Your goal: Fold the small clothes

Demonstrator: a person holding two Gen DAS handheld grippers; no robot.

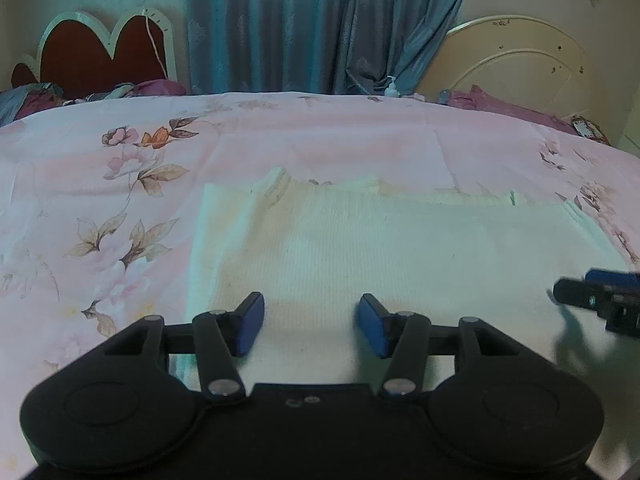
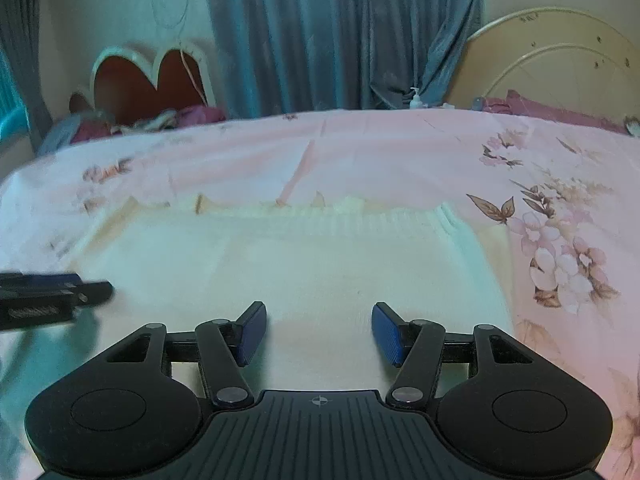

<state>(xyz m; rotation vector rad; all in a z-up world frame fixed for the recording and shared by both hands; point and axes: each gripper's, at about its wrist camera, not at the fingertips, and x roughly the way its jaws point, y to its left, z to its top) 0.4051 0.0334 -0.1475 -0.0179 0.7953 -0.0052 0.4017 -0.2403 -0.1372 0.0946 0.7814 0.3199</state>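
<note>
A pale cream ribbed knit garment (image 1: 360, 248) lies flat on the pink floral bed sheet (image 1: 120, 200). My left gripper (image 1: 311, 326) hovers over its near part, open, with nothing between the blue pads. The right gripper's tip (image 1: 600, 300) pokes in at the right edge of the left wrist view. In the right wrist view the same garment (image 2: 300, 260) spreads below my right gripper (image 2: 319, 332), which is open and empty. There the left gripper (image 2: 56, 292) enters from the left over the cloth. The garment's far edge shows a ribbed band (image 2: 360, 216).
The bed sheet (image 2: 400, 152) runs on all sides of the garment. Beyond the bed stand a red heart-shaped headboard (image 1: 100, 52), teal curtains (image 1: 320, 20), a cream headboard (image 1: 512, 64) and a small pump bottle (image 1: 393, 88). Magenta bedding (image 1: 500, 108) lies at the far edge.
</note>
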